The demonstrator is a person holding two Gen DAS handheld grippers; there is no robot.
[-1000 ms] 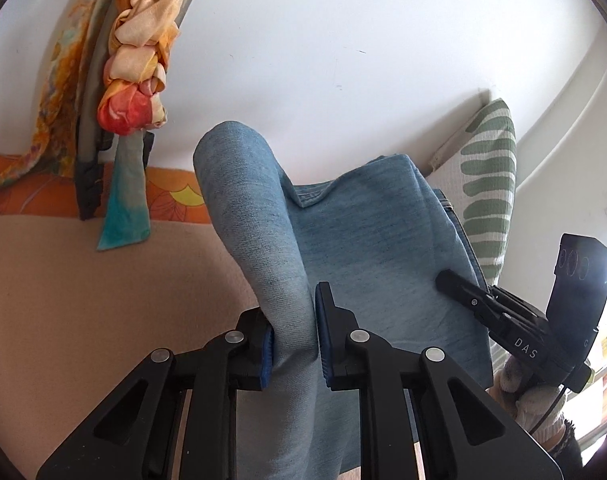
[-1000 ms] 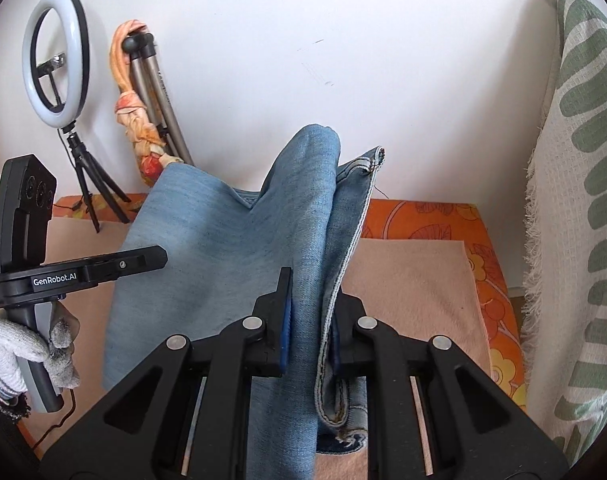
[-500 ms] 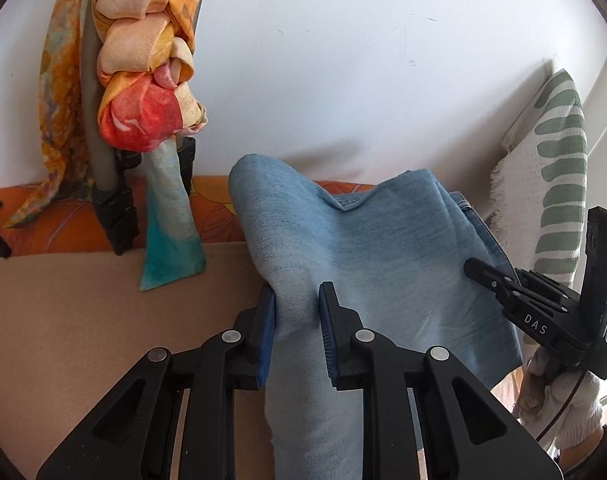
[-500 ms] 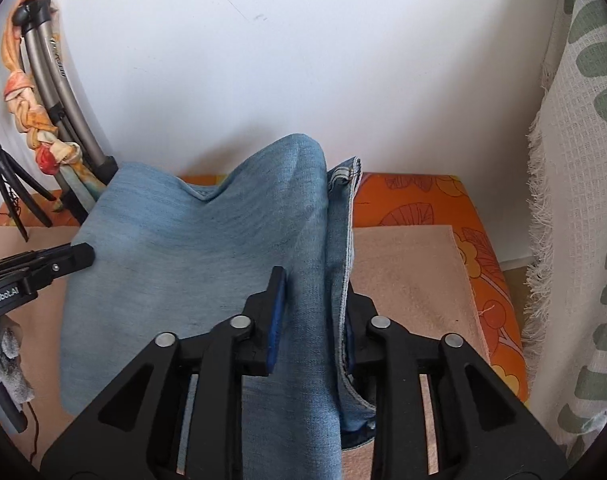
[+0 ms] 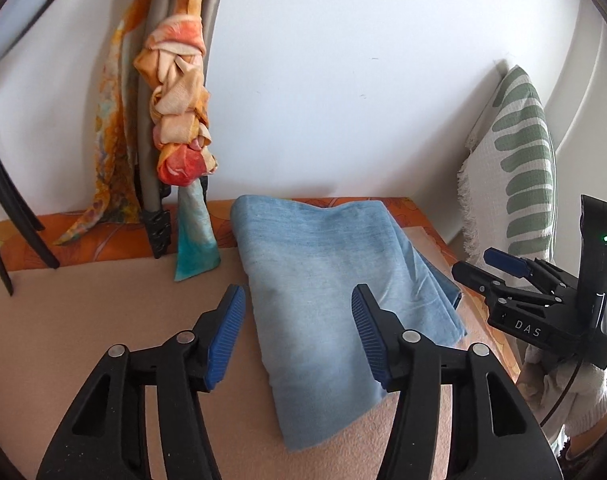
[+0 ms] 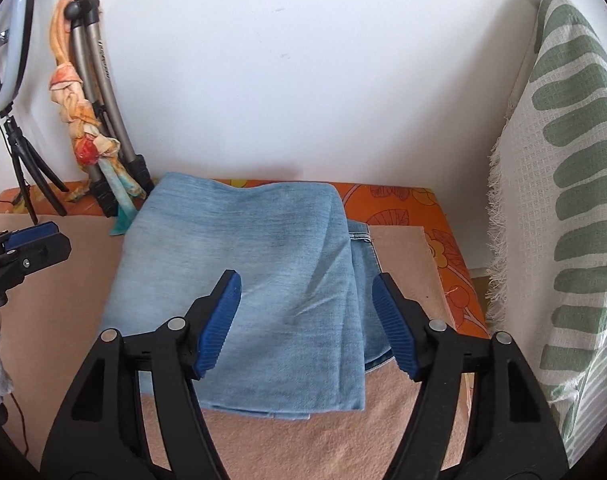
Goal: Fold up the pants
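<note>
The light blue denim pants (image 5: 327, 292) lie folded in a flat rectangle on the tan mat (image 5: 83, 320); they also show in the right wrist view (image 6: 255, 280). My left gripper (image 5: 299, 336) is open and empty, just above the fold's near left part. My right gripper (image 6: 307, 320) is open and empty, above the fold's near right edge. The right gripper also shows at the right of the left wrist view (image 5: 487, 268). The left gripper shows at the left edge of the right wrist view (image 6: 35, 240).
A tripod (image 6: 103, 92) with a braided orange scarf (image 5: 179, 120) leans on the white wall at back left, beside a ring light (image 6: 3, 40). A white cloth with green stripes (image 6: 563, 200) hangs at the right. An orange floral cover (image 6: 403, 200) borders the mat.
Both grippers have opened and let go of the pants. The raised fold has dropped and now lies flat on the mat. Both grippers have drawn back a little.
</note>
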